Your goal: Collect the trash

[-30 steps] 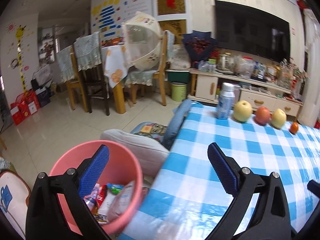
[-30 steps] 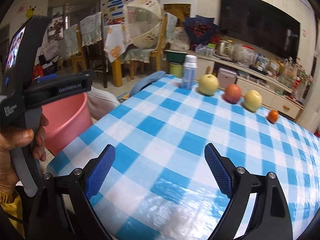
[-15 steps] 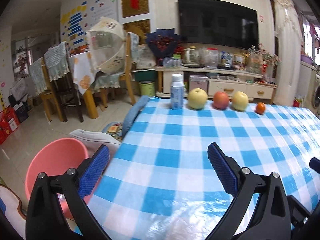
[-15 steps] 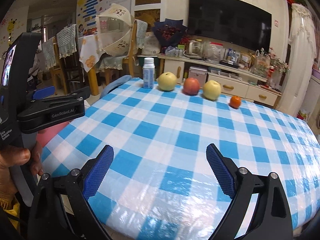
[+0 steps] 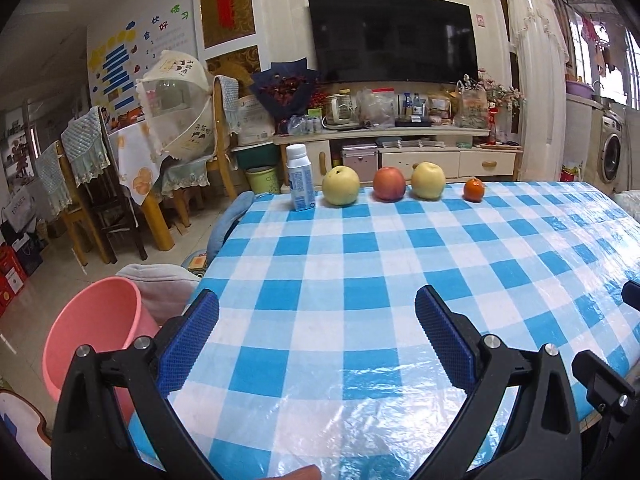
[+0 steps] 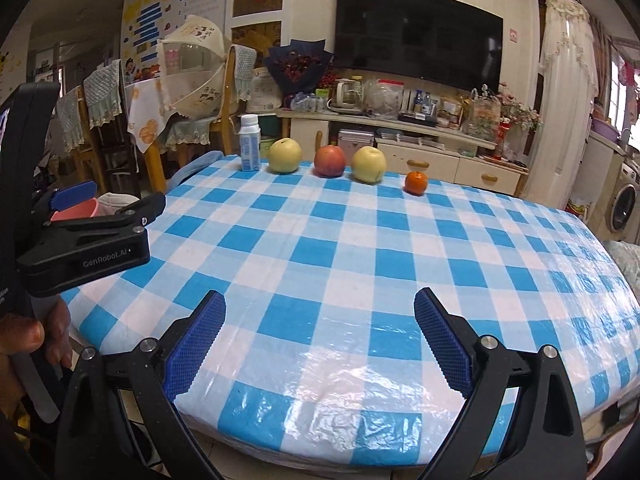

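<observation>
Left wrist view: left gripper (image 5: 316,336) agape, empty; pink bin (image 5: 92,336) beside the table (image 5: 360,248). Right wrist view: right gripper (image 6: 318,334) likewise; hand (image 6: 24,336) visible.

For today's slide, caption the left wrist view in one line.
Open left tongs hover over a checked tablecloth, facing a bottle and four fruits.

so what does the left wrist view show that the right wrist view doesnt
Only the left wrist view shows the pink bin's open rim and side, standing on the floor beside the table. Only the right wrist view shows the left gripper from outside, with the hand holding it. Both show the checked tablecloth, the milk bottle and the fruit row.
</observation>
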Demonstrator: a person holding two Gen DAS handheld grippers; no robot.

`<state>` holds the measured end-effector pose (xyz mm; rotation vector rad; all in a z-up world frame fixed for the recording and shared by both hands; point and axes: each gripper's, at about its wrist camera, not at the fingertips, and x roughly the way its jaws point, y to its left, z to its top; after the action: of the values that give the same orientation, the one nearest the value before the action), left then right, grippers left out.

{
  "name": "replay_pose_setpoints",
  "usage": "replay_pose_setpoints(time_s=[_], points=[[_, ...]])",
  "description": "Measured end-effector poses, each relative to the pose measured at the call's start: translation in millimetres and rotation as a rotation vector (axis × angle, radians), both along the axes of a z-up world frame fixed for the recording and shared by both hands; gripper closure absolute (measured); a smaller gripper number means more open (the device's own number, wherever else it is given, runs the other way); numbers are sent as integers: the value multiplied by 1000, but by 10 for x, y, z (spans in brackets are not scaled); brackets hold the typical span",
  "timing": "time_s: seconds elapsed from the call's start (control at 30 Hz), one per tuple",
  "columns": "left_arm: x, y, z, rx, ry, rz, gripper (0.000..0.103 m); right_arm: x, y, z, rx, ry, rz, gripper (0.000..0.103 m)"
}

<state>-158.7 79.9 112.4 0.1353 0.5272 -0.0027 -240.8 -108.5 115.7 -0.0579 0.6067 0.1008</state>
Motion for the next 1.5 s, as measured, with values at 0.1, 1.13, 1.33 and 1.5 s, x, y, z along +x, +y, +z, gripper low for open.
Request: replay_pose_setpoints(time_s=[0.1,1.13,1.33,1.5], points=[[-47,-50,-16,-13,15,-13,4,-72,-49,4,-8,-15,-16,9],[-125,-211,-150,10,50,-28,4,-150,-267,-73,-25,-35,-75,9],[-110,-185,-144,4,45,-23,4,-125,-287,-89,-39,-47,-69,9],[-106,-183,-153,10,44,-15,4,-126,-294,-79,-34,-54,-70,9]])
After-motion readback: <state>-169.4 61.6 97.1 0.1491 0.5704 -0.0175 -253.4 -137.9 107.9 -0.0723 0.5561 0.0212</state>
